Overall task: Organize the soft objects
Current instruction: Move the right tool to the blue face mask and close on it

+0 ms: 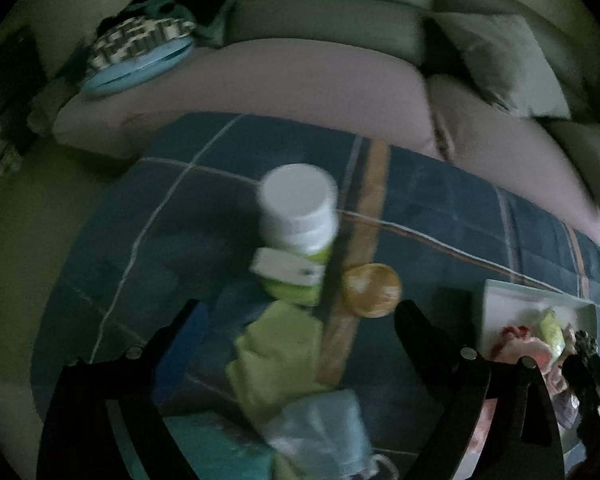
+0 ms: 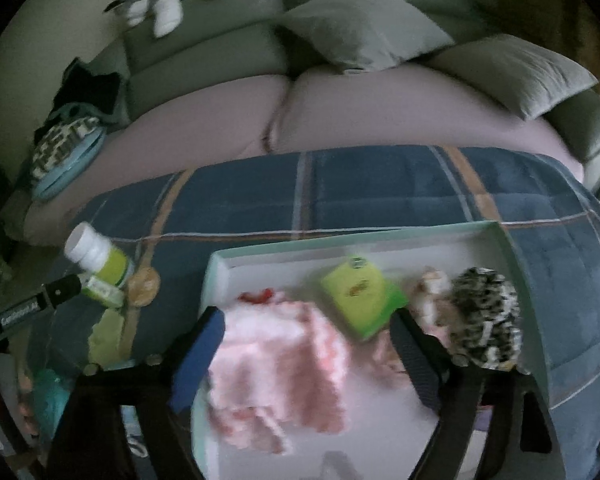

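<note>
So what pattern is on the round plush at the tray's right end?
A black-and-cream leopard-like speckle on the round plush; it shows best in the right wrist view.

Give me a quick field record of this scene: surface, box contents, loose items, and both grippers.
surface: blue plaid blanket
box: pale green tray holding pink fluffy cloth, green packet, leopard-print plush
loose items: white-capped bottle, orange round lid, lime green cloth, light blue cloth
left gripper: open, above the cloths
right gripper: open, over the tray
</note>
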### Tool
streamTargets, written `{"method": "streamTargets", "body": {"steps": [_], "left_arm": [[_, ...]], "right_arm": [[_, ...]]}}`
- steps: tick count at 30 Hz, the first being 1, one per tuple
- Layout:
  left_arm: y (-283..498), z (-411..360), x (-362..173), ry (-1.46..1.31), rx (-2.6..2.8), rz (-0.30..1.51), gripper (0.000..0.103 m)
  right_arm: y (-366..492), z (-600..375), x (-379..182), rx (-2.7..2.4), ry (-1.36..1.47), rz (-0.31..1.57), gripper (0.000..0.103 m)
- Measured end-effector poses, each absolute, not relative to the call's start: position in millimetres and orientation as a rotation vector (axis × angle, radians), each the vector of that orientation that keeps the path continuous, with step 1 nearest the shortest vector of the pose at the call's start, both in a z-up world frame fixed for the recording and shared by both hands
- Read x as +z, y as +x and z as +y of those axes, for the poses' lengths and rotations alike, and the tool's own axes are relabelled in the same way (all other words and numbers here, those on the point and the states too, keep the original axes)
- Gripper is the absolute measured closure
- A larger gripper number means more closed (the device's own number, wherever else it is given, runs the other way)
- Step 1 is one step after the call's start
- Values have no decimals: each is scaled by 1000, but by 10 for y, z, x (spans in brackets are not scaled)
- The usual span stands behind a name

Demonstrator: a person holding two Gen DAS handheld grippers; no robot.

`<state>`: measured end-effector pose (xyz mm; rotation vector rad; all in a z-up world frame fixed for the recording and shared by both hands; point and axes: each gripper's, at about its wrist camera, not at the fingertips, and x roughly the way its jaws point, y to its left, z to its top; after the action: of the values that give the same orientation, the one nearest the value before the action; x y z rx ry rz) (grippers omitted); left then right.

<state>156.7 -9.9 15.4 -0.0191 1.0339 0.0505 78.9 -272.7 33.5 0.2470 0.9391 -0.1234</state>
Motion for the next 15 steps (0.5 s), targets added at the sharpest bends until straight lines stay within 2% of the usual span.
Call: {"method": "streamTargets", "body": {"steps": [7, 9, 15], "left_arm": [[1500, 393, 118, -95, 133, 1044, 8], [1479, 487, 110, -106, 152, 1045, 8], [1434, 852, 49, -150, 224, 1057, 4]], "right_arm": [[843, -2247, 270, -12, 191, 961, 11], [856, -2144, 249, 13, 181, 967, 7], [904, -1896, 153, 81, 161, 991, 6]]}}
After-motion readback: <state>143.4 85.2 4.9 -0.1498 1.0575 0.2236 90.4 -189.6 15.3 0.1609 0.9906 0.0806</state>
